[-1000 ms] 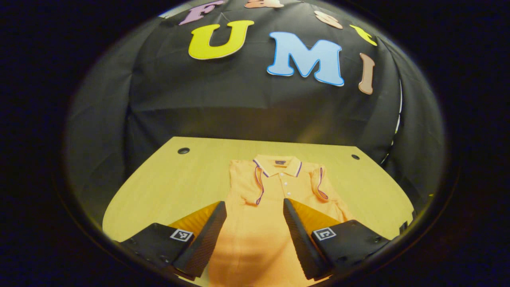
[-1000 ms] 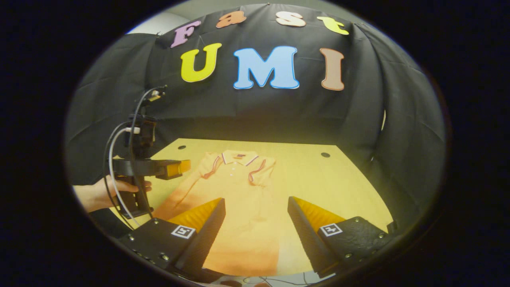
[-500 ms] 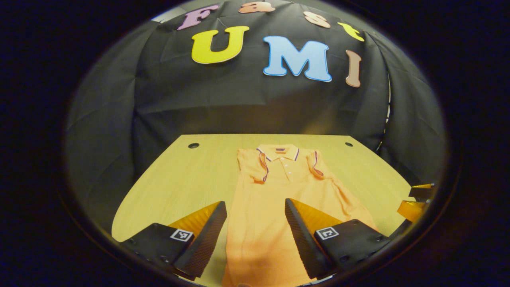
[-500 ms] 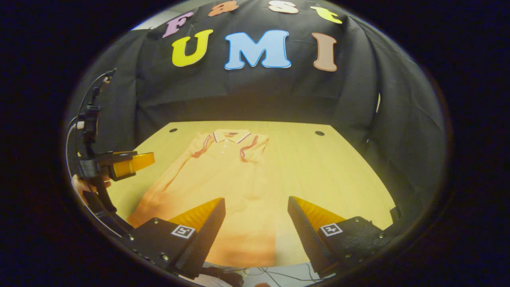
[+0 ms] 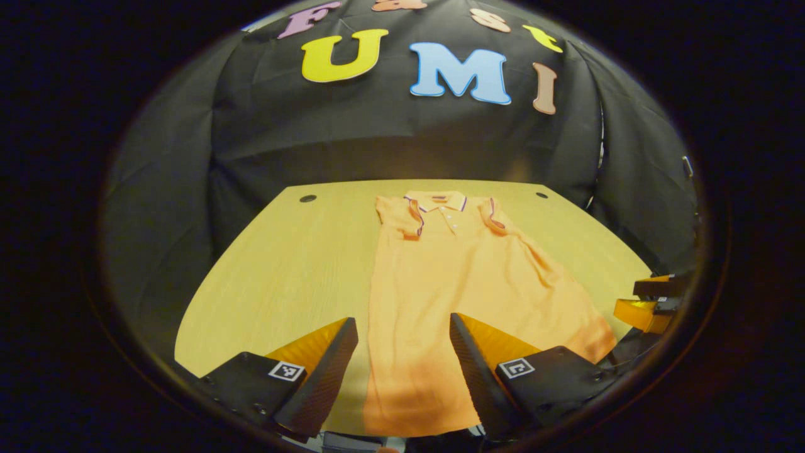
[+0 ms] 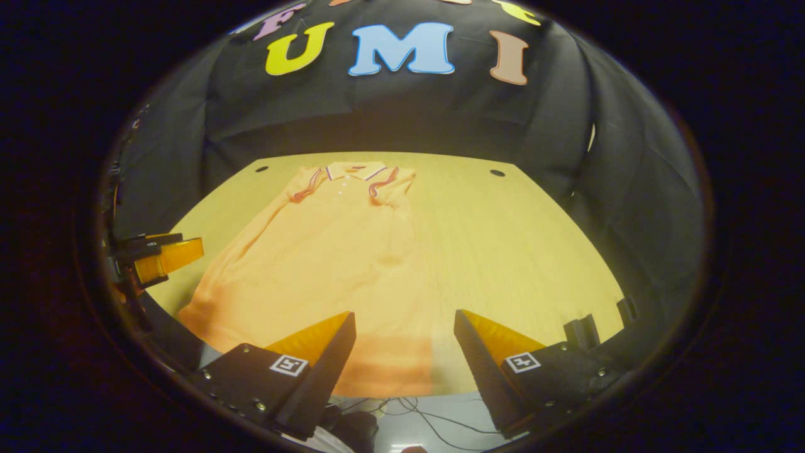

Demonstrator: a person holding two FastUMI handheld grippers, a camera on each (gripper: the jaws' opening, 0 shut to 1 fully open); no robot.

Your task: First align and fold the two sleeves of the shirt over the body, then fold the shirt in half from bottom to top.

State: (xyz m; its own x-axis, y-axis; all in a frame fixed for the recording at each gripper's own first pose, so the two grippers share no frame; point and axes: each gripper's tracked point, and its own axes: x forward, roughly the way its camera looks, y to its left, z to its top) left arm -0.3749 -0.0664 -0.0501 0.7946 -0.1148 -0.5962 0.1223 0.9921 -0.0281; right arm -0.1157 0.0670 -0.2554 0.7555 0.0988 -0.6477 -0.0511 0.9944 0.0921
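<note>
No readable text stood on the shirt [image 5: 453, 270]: the small label inside its collar [image 5: 440, 200] was too small to read, and nothing was printed on the counter [image 5: 283, 264] beside it.

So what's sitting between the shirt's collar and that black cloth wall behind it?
Nothing: in the left gripper view, only bare table runs from the collar to the cloth wall.
</note>
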